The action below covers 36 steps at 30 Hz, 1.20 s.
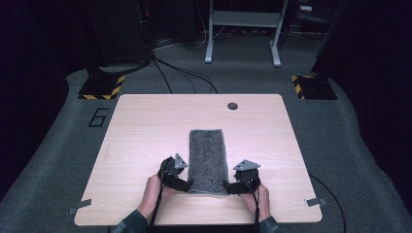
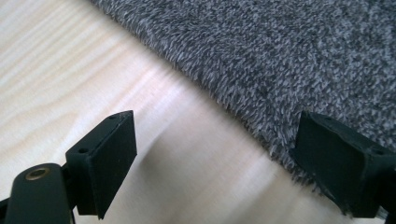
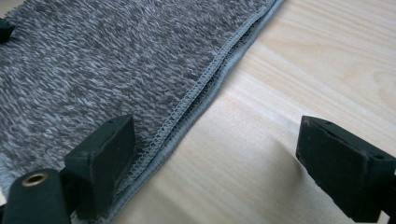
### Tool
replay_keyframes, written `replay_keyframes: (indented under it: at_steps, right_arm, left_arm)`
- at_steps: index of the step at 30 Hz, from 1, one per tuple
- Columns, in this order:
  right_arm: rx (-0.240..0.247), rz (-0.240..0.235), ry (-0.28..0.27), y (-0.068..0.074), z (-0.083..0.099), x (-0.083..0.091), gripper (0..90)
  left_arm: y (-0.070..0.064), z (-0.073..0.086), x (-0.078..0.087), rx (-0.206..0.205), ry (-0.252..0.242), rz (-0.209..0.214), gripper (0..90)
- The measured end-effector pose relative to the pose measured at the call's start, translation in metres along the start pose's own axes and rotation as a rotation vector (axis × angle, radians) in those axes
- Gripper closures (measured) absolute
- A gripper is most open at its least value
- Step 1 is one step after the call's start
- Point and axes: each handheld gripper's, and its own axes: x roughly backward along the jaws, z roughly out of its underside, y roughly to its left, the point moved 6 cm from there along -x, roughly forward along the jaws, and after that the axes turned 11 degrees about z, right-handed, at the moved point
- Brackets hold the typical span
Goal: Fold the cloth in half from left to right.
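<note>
A grey fluffy towel [image 1: 208, 160], folded into a long strip, lies on the wooden table [image 1: 145, 121] and runs from the middle toward the near edge. My left gripper [image 1: 185, 185] is at the towel's near left corner, and my right gripper [image 1: 228, 187] at its near right corner. In the left gripper view the jaws stand wide apart, one over bare wood, the other over the towel's [image 2: 280, 56] fuzzy edge. In the right gripper view the jaws straddle the towel's [image 3: 116, 60] stitched, layered edge, with nothing clamped. Both grippers are open.
A small dark round hole [image 1: 232, 106] sits near the table's far edge. Metal clips [image 1: 80, 206] stick out at the near corners. Beyond the table are grey carpet, cables, black stands with yellow-black bases [image 1: 102, 87] and a white frame [image 1: 243, 29].
</note>
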Motion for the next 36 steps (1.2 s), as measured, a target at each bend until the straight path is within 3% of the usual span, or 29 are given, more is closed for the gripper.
replay_keyframes:
  at_steps: [1, 4, 7, 13, 14, 15, 16, 17, 19, 21, 25, 27, 28, 30, 31, 36]
  right_arm:
    - [0.020, 0.001, -0.001, -0.001, 0.001, 0.001, 11.7]
    - [0.011, -0.005, -0.022, -0.001, 0.000, 0.005, 11.3]
    - [-0.001, -0.028, -0.043, -0.002, -0.006, 0.010, 10.2]
    - [0.029, -0.049, -0.010, 0.010, -0.002, 0.011, 9.3]
    - [0.048, -0.047, -0.008, 0.011, 0.000, 0.010, 9.3]
    - [0.026, -0.046, 0.003, 0.014, 0.002, 0.011, 9.3]
    - [0.062, -0.047, 0.001, 0.013, 0.004, 0.010, 9.4]
    - [0.032, -0.048, 0.011, 0.017, 0.005, 0.011, 9.5]
    - [0.057, -0.050, 0.007, 0.014, 0.004, 0.011, 9.5]
    - [0.034, -0.047, -0.007, 0.010, -0.003, 0.010, 9.6]
    - [0.011, -0.036, -0.027, -0.003, -0.024, 0.007, 9.7]
    - [-0.013, -0.026, -0.037, -0.012, -0.037, -0.001, 9.8]
    - [-0.011, -0.023, -0.032, -0.016, -0.040, -0.005, 9.8]
    - [-0.024, -0.015, -0.016, -0.023, -0.046, -0.017, 9.8]
    - [-0.045, -0.016, 0.003, -0.024, -0.048, -0.023, 9.7]
    - [-0.009, 0.005, 0.058, -0.025, -0.045, -0.040, 9.9]
  left_arm:
    - [-0.002, 0.001, 0.002, 0.002, -0.006, 0.003, 12.6]
    - [-0.006, -0.001, 0.012, 0.008, -0.042, 0.025, 12.4]
    - [-0.014, 0.000, 0.014, 0.000, -0.041, 0.043, 12.4]
    - [-0.022, 0.012, 0.008, -0.018, -0.006, 0.036, 13.0]
    - [-0.022, 0.013, 0.008, -0.017, -0.010, 0.030, 12.9]
    - [-0.023, 0.015, 0.007, -0.013, -0.014, 0.029, 12.9]
    - [-0.024, 0.017, 0.007, -0.011, -0.017, 0.032, 12.9]
    - [-0.024, 0.018, 0.008, -0.006, -0.029, 0.036, 12.9]
    - [-0.022, 0.016, 0.009, 0.006, -0.045, 0.051, 12.5]
    - [-0.017, 0.011, 0.013, 0.020, -0.057, 0.064, 11.5]
    - [0.003, -0.008, 0.018, 0.029, -0.070, 0.032, 11.6]
    - [0.019, -0.021, 0.014, 0.088, -0.103, 0.040, 11.5]
    - [0.027, -0.025, 0.011, 0.078, -0.085, 0.016, 11.6]
    - [0.039, -0.033, 0.002, 0.102, -0.076, 0.019, 11.7]
    - [0.044, -0.036, -0.002, 0.103, -0.056, 0.001, 12.0]
    - [0.050, -0.034, -0.020, 0.120, -0.002, -0.026, 11.4]
